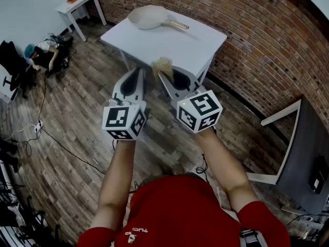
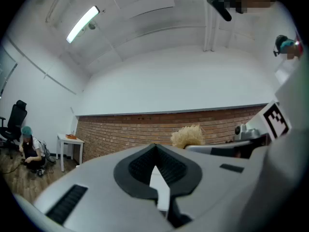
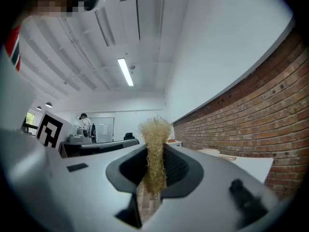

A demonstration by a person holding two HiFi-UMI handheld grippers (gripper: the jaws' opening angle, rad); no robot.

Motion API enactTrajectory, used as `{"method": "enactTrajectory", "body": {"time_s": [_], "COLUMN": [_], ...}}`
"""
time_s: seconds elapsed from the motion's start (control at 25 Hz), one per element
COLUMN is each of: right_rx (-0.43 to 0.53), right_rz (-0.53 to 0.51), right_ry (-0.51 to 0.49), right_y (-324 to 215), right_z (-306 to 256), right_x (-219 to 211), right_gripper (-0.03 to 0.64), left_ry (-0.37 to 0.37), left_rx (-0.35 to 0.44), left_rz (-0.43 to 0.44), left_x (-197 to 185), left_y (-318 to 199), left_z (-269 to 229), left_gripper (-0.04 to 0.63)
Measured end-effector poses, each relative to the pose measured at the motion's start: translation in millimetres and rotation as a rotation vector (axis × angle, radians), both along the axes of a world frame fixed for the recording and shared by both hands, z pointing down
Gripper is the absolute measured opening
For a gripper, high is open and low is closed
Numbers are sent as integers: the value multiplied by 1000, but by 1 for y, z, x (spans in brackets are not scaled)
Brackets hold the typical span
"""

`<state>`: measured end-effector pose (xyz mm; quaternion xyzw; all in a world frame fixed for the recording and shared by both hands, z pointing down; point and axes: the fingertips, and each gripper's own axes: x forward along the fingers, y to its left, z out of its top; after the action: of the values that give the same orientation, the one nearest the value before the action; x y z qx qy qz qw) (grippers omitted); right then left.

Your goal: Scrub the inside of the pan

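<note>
**Scrubber [image 3: 154, 144] gripped, pan [image 1: 148, 17] not yet reached**

Our right tongs [image 3: 154, 170] are clamped on the straw-coloured scrubber, and our left tongs [image 2: 155, 170] are closed on nothing. The pan sits on the table [image 1: 193, 45], well ahead of both. We judge this the approach step: next we carry the scrubber forward and down into the pan.

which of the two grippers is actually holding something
The right gripper: its jaws are clamped on a straw-coloured fibrous scrubber. The left gripper is shut with nothing between its jaws.
</note>
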<state>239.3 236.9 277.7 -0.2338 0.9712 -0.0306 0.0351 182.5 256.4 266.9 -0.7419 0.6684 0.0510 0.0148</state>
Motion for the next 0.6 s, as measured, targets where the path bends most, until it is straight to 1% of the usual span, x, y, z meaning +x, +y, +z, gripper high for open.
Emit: {"method": "enactTrajectory", "body": {"time_s": [0.28,0.6], "right_rx": [1,-2], "right_rz": [7,-2], "right_ry": [6,4], "right_y": [0,2], "right_z": [-1,2], "right_x": [-2,-14], "right_gripper": [86,86], "left_ry": [2,16], "left_rx": [-5,-7], "left_rz": [0,-8], "left_x": [-3,-17], "left_y": [2,4], "left_z": [1,5], "left_gripper": [12,12]}}
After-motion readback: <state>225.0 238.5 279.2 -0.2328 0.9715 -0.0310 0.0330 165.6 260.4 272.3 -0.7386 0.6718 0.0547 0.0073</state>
